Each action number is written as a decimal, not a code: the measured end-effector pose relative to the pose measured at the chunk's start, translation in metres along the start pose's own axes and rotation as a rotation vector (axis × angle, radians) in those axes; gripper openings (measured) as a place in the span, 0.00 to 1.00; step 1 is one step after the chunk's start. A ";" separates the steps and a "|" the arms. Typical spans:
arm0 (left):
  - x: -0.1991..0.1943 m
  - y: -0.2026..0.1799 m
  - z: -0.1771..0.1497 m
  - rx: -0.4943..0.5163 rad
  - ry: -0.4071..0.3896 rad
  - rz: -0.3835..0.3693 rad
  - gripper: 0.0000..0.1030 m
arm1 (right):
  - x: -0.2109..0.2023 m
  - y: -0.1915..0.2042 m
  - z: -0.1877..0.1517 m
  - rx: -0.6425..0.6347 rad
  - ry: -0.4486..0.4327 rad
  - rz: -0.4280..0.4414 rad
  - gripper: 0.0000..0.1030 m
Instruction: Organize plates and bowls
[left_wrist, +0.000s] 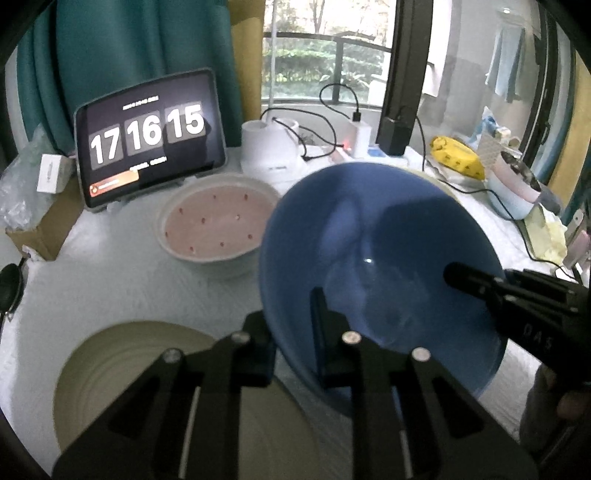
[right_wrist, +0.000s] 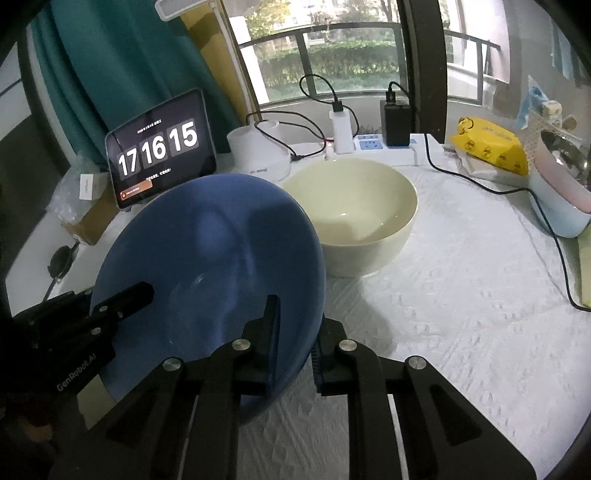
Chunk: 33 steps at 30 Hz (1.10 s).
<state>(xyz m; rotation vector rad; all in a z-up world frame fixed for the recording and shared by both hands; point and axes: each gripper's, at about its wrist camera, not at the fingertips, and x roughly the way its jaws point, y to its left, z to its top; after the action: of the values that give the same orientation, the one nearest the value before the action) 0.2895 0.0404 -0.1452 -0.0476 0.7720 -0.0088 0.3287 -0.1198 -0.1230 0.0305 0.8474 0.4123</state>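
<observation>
A blue bowl (left_wrist: 369, 240) (right_wrist: 214, 251) is tilted above the white tablecloth, held by its rim from two sides. My left gripper (left_wrist: 291, 317) is shut on its near-left rim, one finger inside the bowl and one outside. My right gripper (right_wrist: 297, 317) is shut on the near-right rim in the same way. Each view shows the other gripper's finger (left_wrist: 465, 277) (right_wrist: 133, 293) reaching into the bowl. A cream bowl (right_wrist: 351, 206) stands upright just behind the blue one. A pink speckled bowl (left_wrist: 218, 221) stands to the left, and a pale ribbed plate (left_wrist: 129, 369) lies under my left gripper.
A tablet showing a clock (left_wrist: 147, 136) leans at the back left beside a cardboard box (left_wrist: 48, 229). A white appliance (right_wrist: 258, 151), a power strip (right_wrist: 369, 144) with chargers and trailing black cables (right_wrist: 480, 184) line the back. A yellow pack (right_wrist: 487, 144) and a pink-and-blue pot (right_wrist: 561, 199) stand at the right.
</observation>
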 end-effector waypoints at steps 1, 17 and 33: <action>-0.002 -0.001 0.000 0.001 -0.003 -0.002 0.16 | -0.002 -0.001 -0.001 0.001 -0.002 0.000 0.15; -0.036 -0.026 -0.015 0.023 -0.038 -0.045 0.16 | -0.044 -0.008 -0.023 0.019 -0.041 -0.031 0.15; -0.059 -0.057 -0.047 0.046 -0.028 -0.091 0.16 | -0.081 -0.023 -0.059 0.058 -0.042 -0.063 0.16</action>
<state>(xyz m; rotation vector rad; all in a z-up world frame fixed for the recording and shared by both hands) 0.2152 -0.0164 -0.1351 -0.0393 0.7405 -0.1124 0.2460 -0.1787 -0.1082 0.0664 0.8166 0.3269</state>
